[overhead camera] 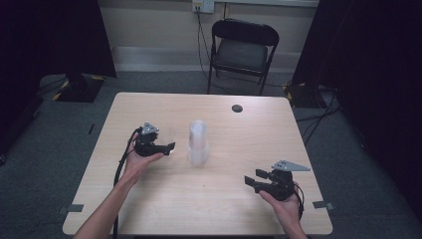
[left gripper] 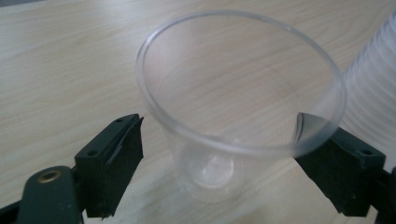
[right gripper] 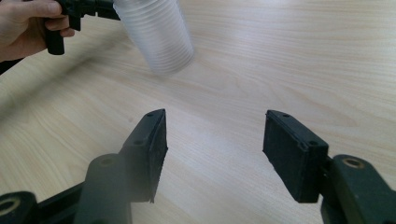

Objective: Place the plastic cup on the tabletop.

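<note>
One clear cup (left gripper: 238, 107) is set down between the released left tongs (left gripper: 219, 154); the stack (overhead camera: 197, 142) is left, right tongs (right gripper: 215, 154) released.

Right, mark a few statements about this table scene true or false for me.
1. A single clear plastic cup stands mouth up between the jaws of the left gripper. True.
2. The right gripper holds a cup. False: its jaws stand open over the bare light wooden table with nothing between them.
3. The stack of clear plastic cups stands at the table's far right corner. False: it stands near the middle of the table, between the two grippers.
4. A black folding chair stands beyond the far edge of the table. True.
</note>
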Demonstrator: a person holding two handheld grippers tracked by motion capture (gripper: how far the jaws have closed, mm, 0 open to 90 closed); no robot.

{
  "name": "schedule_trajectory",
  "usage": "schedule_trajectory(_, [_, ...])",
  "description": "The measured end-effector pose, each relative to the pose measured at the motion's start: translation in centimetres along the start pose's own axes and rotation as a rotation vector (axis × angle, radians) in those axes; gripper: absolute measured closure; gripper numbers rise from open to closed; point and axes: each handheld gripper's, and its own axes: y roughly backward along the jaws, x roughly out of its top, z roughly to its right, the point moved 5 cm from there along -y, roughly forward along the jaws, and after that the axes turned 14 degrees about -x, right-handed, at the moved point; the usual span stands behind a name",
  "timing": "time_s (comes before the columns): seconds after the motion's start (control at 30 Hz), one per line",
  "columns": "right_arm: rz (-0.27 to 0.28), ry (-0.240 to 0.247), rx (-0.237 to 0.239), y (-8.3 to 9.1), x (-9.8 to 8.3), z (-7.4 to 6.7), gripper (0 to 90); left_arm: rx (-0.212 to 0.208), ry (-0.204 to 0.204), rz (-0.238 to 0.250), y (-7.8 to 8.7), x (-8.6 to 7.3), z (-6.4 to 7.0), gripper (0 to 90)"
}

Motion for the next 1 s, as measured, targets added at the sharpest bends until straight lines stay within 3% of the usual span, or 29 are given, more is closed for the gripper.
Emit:
schedule_trajectory(0.13, [-0.003, -0.002, -0.002, -0.1, 0.0, 0.1, 39.7, 0.004, 0.0, -0.003, 0.7, -0.3, -0.1, 16.2])
schedule_trajectory(0.4, [0.003, -0.003, -0.016, 0.0, 0.1, 0.3, 39.4, 0.012, 0.044, 0.01, 2.3, -0.7, -0.8, 17.0])
schedule_trajectory(0.6, [0.006, -0.009, -0.032, 0.0, 0.1, 0.7, 39.2, 0.008, 0.012, 0.014, 3.5, -1.0, 0.1, 17.8])
schedule_trajectory(0.73, [0.009, -0.011, -0.035, -0.1, 0.1, 0.8, 39.0, 0.002, 0.011, 0.015, 4.3, -1.2, 0.6, 17.9])
schedule_trajectory(0.9, [0.011, -0.016, -0.051, -0.1, 0.0, 1.2, 38.6, 0.025, 0.069, 0.011, 5.4, -1.8, 1.1, 23.0])
schedule_trajectory(1.0, [0.006, -0.021, -0.063, -0.2, -0.1, 1.6, 38.4, 0.012, 0.074, 0.003, 5.9, -2.1, 1.7, 22.8])
